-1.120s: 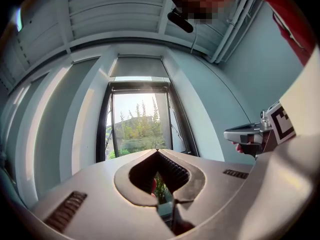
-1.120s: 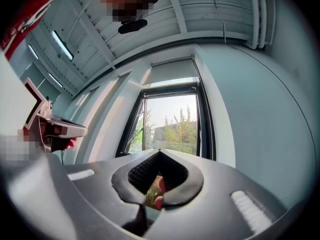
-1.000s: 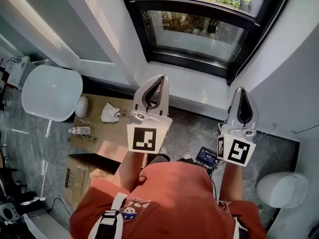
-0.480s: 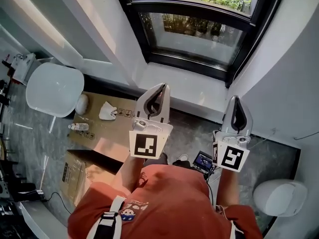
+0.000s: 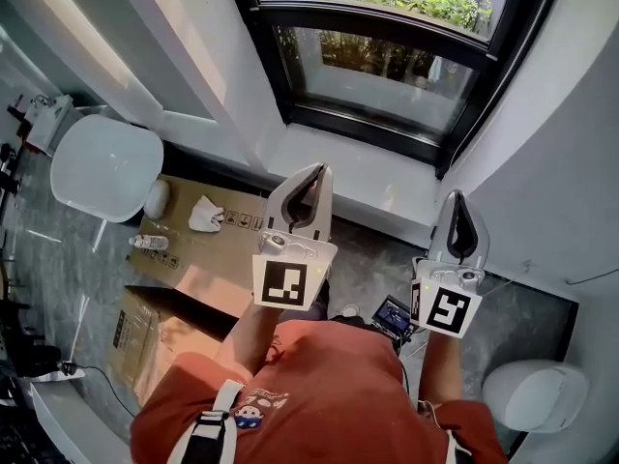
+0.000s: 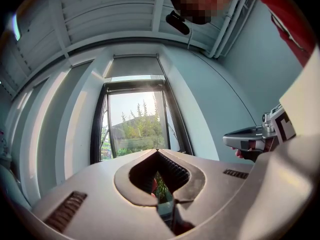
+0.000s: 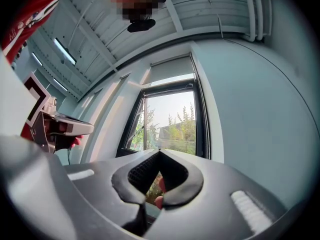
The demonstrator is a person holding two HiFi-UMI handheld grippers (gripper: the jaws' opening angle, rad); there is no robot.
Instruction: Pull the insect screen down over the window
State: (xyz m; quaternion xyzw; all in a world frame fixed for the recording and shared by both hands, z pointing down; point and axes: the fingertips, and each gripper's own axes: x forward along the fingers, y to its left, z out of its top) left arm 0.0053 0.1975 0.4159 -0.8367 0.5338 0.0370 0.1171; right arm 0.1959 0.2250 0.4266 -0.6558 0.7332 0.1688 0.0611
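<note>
Insect screen [image 6: 133, 67] looks rolled up atop the window [image 6: 135, 124], well ahead of me, though it's dim there. My left gripper [image 6: 158, 151] and right gripper [image 7: 160, 151] are both pinched closed, empty. Approach step: next I reach up, part fingers, catch its bottom bar.

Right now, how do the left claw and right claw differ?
In the head view the left claw shows in front of the white sill, while the right claw shows lower, against the grey side wall. The left claw's marker cube bears a different pattern from the right claw's. Shared: both are shut, hold nothing and aim at the window.
</note>
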